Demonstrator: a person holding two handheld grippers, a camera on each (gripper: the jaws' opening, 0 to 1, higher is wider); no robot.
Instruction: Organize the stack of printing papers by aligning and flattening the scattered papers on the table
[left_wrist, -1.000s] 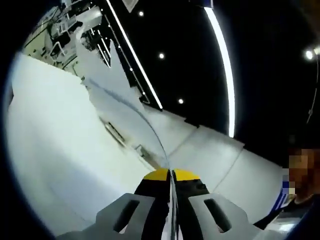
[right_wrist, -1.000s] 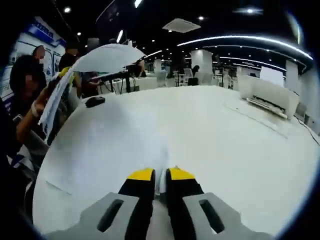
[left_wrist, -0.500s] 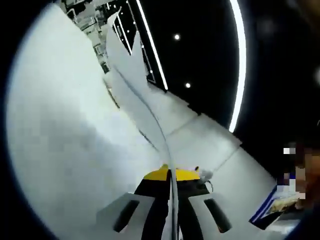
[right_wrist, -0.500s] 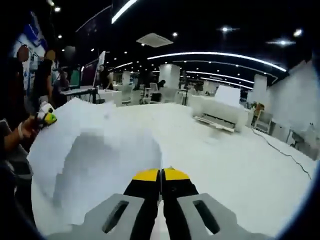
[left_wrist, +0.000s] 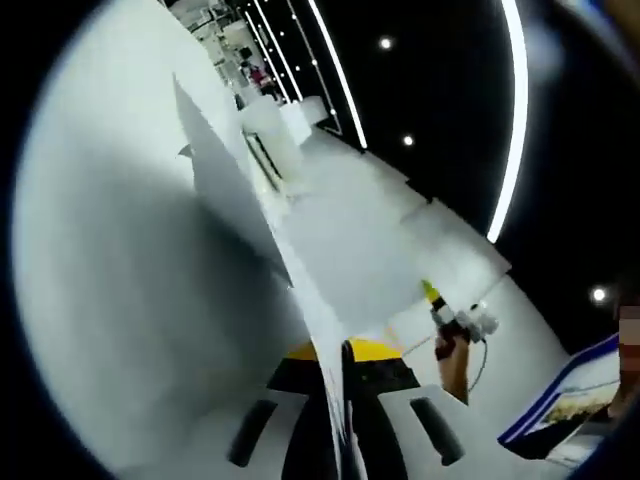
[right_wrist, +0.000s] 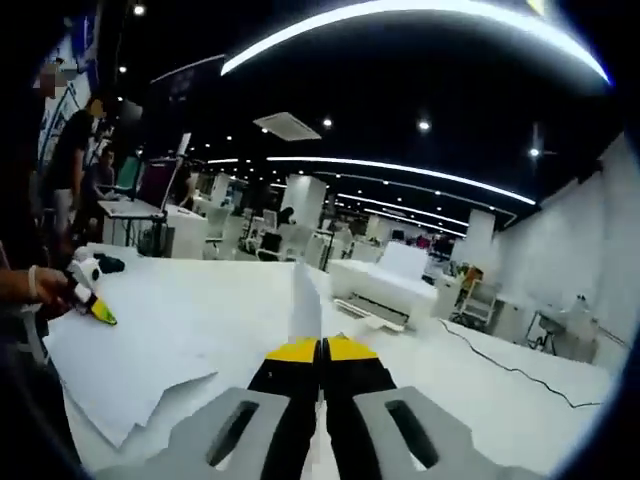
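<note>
White printing paper runs through both views. In the left gripper view, the left gripper (left_wrist: 345, 352), with yellow-tipped black jaws at the bottom centre, is pinched on the edge of a thin white sheet of paper (left_wrist: 330, 235) that rises from the jaws toward the upper left, seen almost edge-on and partly shadowed. To the lower right of centre in that view the right gripper (left_wrist: 455, 322) appears small, held by a hand, over the white table (left_wrist: 100, 300).

In the right gripper view, the right gripper (right_wrist: 321, 352) has its yellow tips pressed together on a sheet that stands up as a narrow white sliver above them. A loose spread of white sheets (right_wrist: 150, 350) lies fanned and unaligned on the table at the lower left, its corners jutting out. The left gripper (right_wrist: 88, 293) shows at the left edge, held in a hand. A white printer (right_wrist: 385, 290) sits beyond, centre right.

Risks, as I judge them: the lifted paper is limp and gripped only at narrow points, so pulling the hands apart could tear or crease it. A slackened pinch would let it slide out and land askew. Lowering it carelessly could catch the fanned corners below and scatter them further instead of squaring the stack.
</note>
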